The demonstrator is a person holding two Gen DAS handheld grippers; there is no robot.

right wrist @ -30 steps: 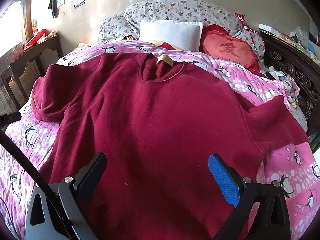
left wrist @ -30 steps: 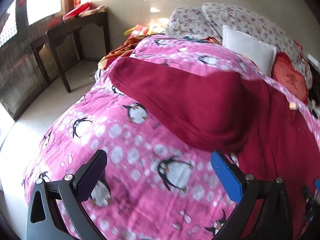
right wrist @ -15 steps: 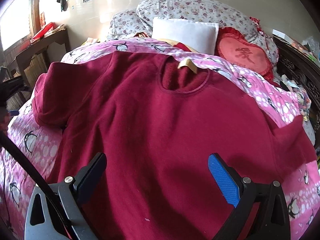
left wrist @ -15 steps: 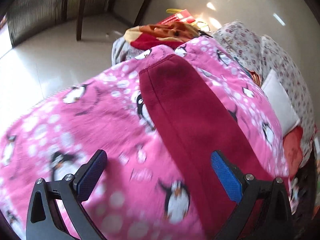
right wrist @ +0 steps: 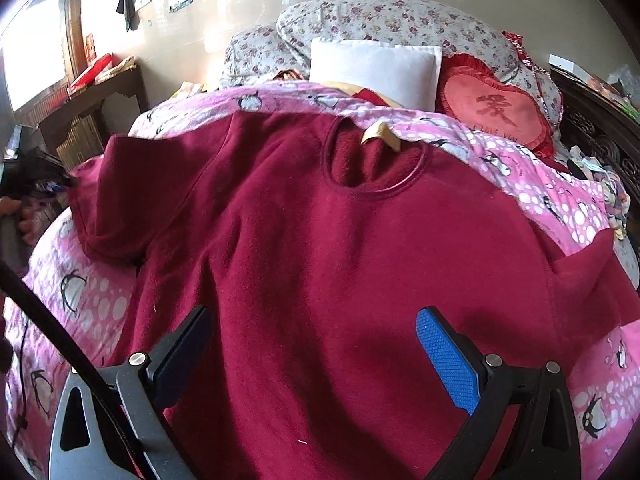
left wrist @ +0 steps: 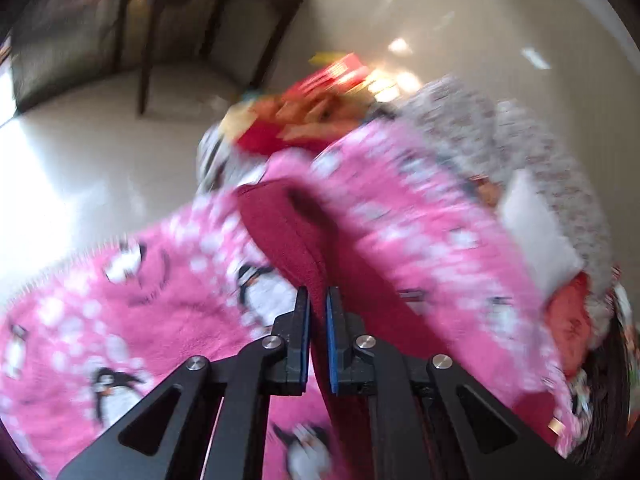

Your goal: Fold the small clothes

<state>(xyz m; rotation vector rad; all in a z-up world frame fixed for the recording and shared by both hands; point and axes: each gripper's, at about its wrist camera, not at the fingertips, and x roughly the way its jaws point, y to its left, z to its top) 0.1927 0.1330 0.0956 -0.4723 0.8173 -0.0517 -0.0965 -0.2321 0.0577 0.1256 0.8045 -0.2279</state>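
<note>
A dark red fleece sweater (right wrist: pixel 320 264) lies front up on a pink penguin blanket (right wrist: pixel 92 304), collar toward the pillows. In the left wrist view its left sleeve (left wrist: pixel 288 236) runs toward the bed's edge, cuff at the far end. My left gripper (left wrist: pixel 317 300) is shut on this sleeve, with the red cloth pinched between the blue pads. The view is blurred. My right gripper (right wrist: pixel 312 344) is open and empty, hovering over the sweater's lower body. The right sleeve (right wrist: pixel 588 268) lies toward the bed's right side.
A white pillow (right wrist: pixel 374 66), floral pillows (right wrist: pixel 400 20) and a red heart cushion (right wrist: pixel 494 106) sit at the head of the bed. A dark wooden table (left wrist: pixel 208 20) stands on the tiled floor on the left. Carved dark furniture (right wrist: pixel 596 128) stands on the right.
My left gripper moved down onto the left sleeve and closed on it; it was open before. My right gripper stayed open and drifted slightly over the sweater body.
</note>
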